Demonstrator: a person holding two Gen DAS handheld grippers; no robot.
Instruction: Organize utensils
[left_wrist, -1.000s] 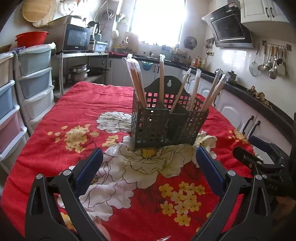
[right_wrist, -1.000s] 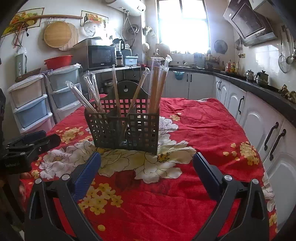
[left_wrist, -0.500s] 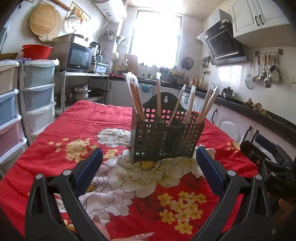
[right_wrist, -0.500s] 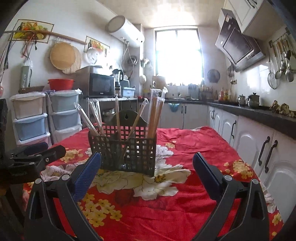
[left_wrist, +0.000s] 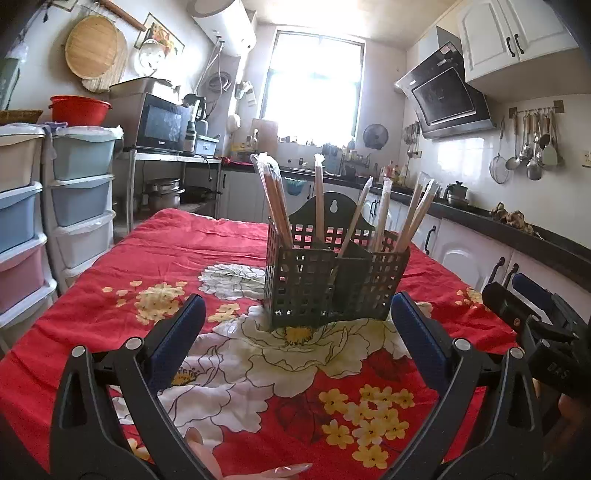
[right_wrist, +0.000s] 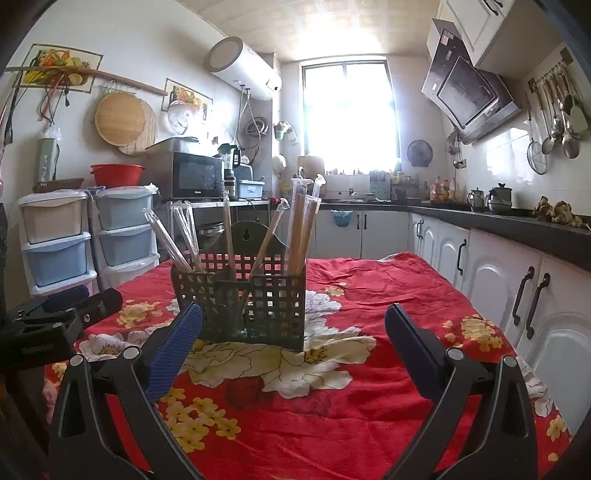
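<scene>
A dark lattice utensil holder (left_wrist: 332, 284) (right_wrist: 243, 299) stands on the red floral tablecloth (left_wrist: 236, 369) (right_wrist: 332, 398), in the middle of both views. Several wrapped chopstick pairs (left_wrist: 275, 201) (right_wrist: 303, 225) stand upright or lean in its compartments. My left gripper (left_wrist: 299, 328) is open, nothing between its blue pads, a short way in front of the holder. My right gripper (right_wrist: 293, 332) is open too, with the holder just beyond its left pad. Each gripper shows at the edge of the other's view.
Stacked plastic drawers (left_wrist: 77, 192) (right_wrist: 55, 236) stand left of the table. White cabinets (right_wrist: 517, 295) under a dark counter run along the right. A microwave (left_wrist: 159, 123) sits on a shelf behind. A person's fingertips (left_wrist: 288, 469) show at the bottom of the left wrist view.
Both cameras have tilted up and dropped lower toward the table, so more wall and ceiling show. The holder and chopsticks have not moved. Both grippers stay open.
</scene>
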